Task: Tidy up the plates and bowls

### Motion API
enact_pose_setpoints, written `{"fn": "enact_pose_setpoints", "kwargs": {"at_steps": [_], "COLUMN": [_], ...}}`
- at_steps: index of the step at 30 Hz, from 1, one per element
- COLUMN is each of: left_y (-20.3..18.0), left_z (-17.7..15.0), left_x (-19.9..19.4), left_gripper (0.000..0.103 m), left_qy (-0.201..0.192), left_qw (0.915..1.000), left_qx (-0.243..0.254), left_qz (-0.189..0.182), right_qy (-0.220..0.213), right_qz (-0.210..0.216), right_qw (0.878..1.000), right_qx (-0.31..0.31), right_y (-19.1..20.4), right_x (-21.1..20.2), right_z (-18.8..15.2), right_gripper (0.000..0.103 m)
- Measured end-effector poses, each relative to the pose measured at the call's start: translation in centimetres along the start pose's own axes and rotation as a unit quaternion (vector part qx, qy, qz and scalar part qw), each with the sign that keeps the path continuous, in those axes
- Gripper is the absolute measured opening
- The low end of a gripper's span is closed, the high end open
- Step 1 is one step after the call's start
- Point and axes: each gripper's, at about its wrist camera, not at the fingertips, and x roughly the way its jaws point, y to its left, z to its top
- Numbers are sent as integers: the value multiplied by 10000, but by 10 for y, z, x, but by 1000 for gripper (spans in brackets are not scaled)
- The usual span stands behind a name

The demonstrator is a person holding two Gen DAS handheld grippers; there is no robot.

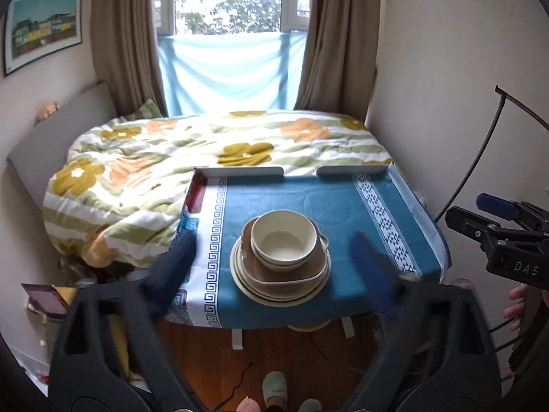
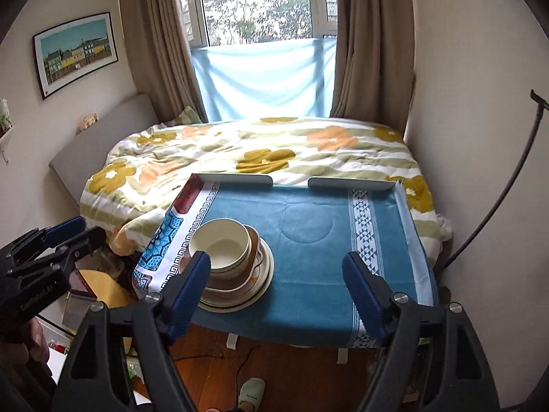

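Cream bowl (image 1: 283,237) atop brown dish (image 1: 284,264) & plates (image 1: 279,288), lower centre of frame on desk (image 1: 308,195); left gripper (image 1: 274,267) & right gripper (image 2: 278,292) both w/ jaws apart, holding nothing; bed (image 1: 171,158) behind desk; slipper (image 1: 274,391) on floor below.

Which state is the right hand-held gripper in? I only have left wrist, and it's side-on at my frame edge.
Observer: Open. The right hand-held gripper has its fingers wide apart with nothing between them.
Operator: Lined up on the stack?
Observer: No. In right wrist the dish stack sits off to the left, partly hidden behind the left finger. The gap frames only bare blue cloth.
Operator: My own fingers are blurred. Where's the left one?
Observer: The left hand-held gripper is out past the table's left edge, clear of the stack.
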Motion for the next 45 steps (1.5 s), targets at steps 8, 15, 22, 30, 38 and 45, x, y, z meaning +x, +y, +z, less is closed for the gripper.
{"fn": "enact_pose_setpoints", "kwargs": {"at_steps": [8, 15, 22, 30, 38, 45], "left_y": [-1, -7, -19, -23, -25, -23], "left_z": [-18, -29, -29, -30, -27, -27], "left_x": [-56, -73, -74, -78, -79, -75], "left_gripper": [103, 103, 103, 103, 103, 103], "left_qy": [-511, -793, -870, -947, -954, -853], "left_qw": [9983, 9964, 9961, 9954, 9953, 9962], "left_qx": [-239, -275, -120, -86, -20, -18], "left_qz": [128, 74, 73, 121, 164, 187], "right_qy": [-784, -940, -1108, -1127, -1149, -1118], "right_qz": [-558, -676, -754, -787, -783, -777], "right_qw": [9953, 9932, 9907, 9903, 9901, 9906], "right_qx": [67, 80, 218, 225, 208, 162], "right_y": [-1, 0, -4, -3, -2, 0], "right_x": [-55, -69, -85, -88, -87, -86], "right_z": [-21, -38, -45, -45, -43, -42], "right_gripper": [98, 98, 98, 99, 99, 99]}}
